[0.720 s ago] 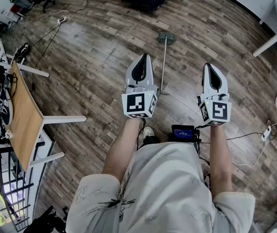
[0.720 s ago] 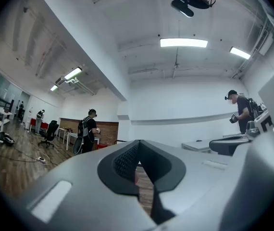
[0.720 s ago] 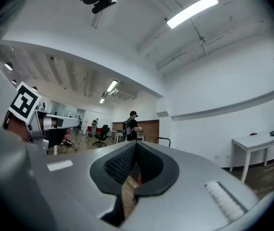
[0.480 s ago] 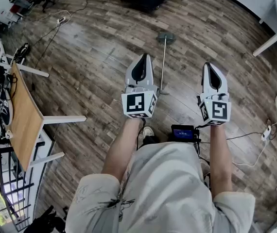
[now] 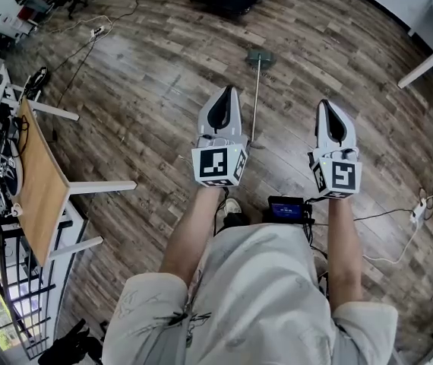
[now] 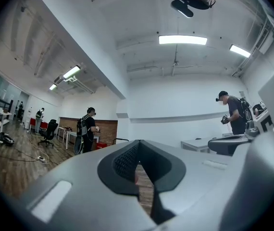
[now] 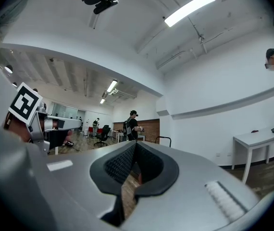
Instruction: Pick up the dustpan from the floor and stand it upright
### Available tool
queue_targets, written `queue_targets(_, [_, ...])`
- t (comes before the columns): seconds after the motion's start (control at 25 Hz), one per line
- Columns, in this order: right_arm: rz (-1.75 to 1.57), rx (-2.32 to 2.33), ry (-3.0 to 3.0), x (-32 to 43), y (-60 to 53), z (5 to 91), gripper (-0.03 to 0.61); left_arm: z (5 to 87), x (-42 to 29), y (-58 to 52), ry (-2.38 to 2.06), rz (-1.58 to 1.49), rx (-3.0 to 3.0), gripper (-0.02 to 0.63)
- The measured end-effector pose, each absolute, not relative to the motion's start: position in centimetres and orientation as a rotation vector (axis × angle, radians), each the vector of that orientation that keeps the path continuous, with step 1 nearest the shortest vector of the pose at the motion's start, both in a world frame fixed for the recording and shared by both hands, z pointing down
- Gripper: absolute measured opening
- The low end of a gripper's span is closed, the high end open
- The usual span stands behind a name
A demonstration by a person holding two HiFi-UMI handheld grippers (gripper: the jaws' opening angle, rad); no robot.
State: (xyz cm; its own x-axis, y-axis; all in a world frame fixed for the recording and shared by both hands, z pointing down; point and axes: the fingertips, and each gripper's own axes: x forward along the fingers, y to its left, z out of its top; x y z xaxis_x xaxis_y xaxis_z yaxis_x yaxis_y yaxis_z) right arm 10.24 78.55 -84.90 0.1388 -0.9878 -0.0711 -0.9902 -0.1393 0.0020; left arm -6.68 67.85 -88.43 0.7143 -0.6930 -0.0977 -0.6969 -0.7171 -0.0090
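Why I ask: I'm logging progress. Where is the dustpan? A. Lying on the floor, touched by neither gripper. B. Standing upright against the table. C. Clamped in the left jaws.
A: the dustpan lies flat on the floor, seen between the left gripper and right gripper, both shut and empty.

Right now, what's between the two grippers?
Head view: the dustpan lying on the floor, its handle close beside the left gripper; bare floor from there to the right gripper.

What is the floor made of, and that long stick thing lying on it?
The floor looks like wood or wood-look planks: brown streaky grain, board seams, and a soft sheen where the light hits. The dustpan has a thin, straight grey handle that looks like metal, but it could be plastic; it is too small to tell.
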Motion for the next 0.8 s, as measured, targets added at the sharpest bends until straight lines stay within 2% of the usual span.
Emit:
queue_targets(0.36, [0.040, -2.297, 2.043, 29.9, 82.0, -79.9, 0.006, -84.5, 12.7, 71.2, 1.211, 0.099, -2.848, 0.020])
queue_targets(0.6, [-0.006, -2.261, 2.069, 46.8, 80.5, -77.6, 0.006, -83.0, 29.4, 70.2, 1.235, 0.062, -2.836, 0.020])
queue_targets(0.68, [-0.015, -2.251, 2.075, 49.4, 80.2, -77.1, 0.006, -82.7, 32.0, 70.0, 1.239, 0.061, -2.833, 0.020])
queue_targets(0.8, [-0.012, -2.244, 2.081, 48.6, 80.6, -75.8, 0.006, -81.5, 31.3, 70.5, 1.243, 0.072, -2.832, 0.020])
